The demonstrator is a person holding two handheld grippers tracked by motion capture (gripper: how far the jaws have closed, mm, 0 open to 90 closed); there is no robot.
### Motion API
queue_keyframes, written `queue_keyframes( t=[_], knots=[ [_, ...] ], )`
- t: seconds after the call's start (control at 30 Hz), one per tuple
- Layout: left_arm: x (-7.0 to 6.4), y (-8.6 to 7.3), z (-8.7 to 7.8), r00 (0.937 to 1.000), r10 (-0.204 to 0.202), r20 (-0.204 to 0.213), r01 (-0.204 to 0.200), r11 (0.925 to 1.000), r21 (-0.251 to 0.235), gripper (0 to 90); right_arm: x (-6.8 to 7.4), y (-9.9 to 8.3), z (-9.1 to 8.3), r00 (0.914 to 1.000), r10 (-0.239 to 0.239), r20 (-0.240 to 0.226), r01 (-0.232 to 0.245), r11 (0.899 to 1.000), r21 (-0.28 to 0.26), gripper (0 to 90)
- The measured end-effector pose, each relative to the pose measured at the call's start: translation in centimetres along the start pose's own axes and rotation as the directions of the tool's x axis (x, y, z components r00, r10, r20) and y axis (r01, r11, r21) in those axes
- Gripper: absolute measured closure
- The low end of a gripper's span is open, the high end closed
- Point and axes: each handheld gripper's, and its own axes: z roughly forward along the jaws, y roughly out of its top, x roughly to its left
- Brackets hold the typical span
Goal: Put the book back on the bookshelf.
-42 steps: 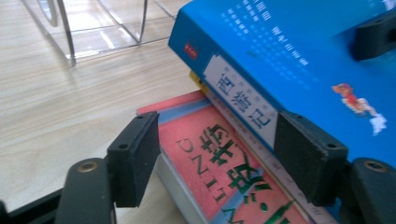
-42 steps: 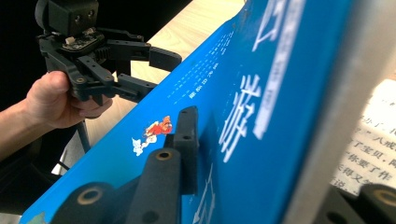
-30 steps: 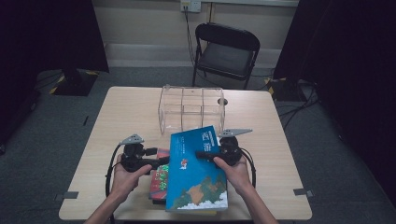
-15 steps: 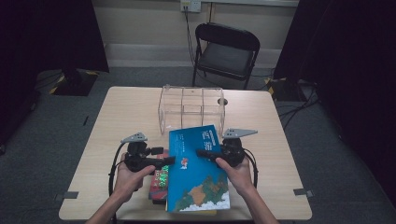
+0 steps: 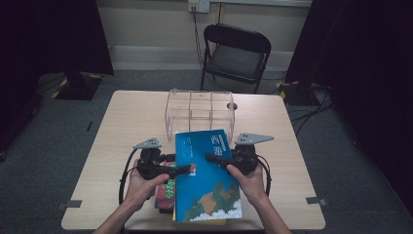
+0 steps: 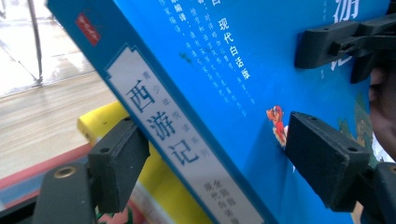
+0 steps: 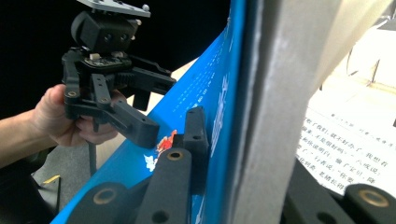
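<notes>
Gripping blue book [image 5: 207,178] — spine reads 西游记, both grippers

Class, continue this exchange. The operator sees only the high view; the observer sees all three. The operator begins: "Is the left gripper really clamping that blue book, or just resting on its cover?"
Observer: It looks clamped. In the left gripper view, the left gripper straddles the spine of the blue book, with one jaw on the front cover and one behind the back.
Operator: And the right one?
Observer: In the right gripper view, the right gripper straddles the page edge, with one jaw on each cover.
Operator: What is on the back cover?
Observer: The back cover is white with lines of dark print.
</notes>
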Motion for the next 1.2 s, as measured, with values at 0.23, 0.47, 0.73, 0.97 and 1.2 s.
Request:
queue_keyframes(
  t=[0.23,0.47,0.73,0.97,1.2],
  knots=[
    [0.1,0.4,1.5,0.9977,-0.026,0.062,0.025,0.9994,0.024,16.8,0.3,0.4,-0.1,0.9999,-0.009,0.009,0.009,1.0,-0.005,79.0],
    [0.4,1.1,1.9,0.9885,-0.071,0.133,0.068,0.9974,0.023,28.2,0.6,1.0,-0.3,0.9994,-0.027,0.022,0.027,1.0,-0.015,79.5],
    [0.6,1.1,1.3,0.9851,-0.084,0.15,0.082,0.9964,0.02,35.3,1.2,1.9,-0.1,0.9973,-0.051,0.054,0.048,0.998,0.04,79.7],
    [0.2,1.5,1.0,0.9873,-0.072,0.141,0.073,0.9973,0.001,38.8,1.1,2.6,-0.3,0.9975,-0.037,0.061,0.033,0.997,0.069,80.5],
    [-0.5,2.7,0.1,0.9934,-0.005,0.114,0.009,0.9992,-0.04,42.2,1.6,3.5,-0.7,0.9956,-0.063,0.069,0.06,0.998,0.034,81.0]
  ],
)
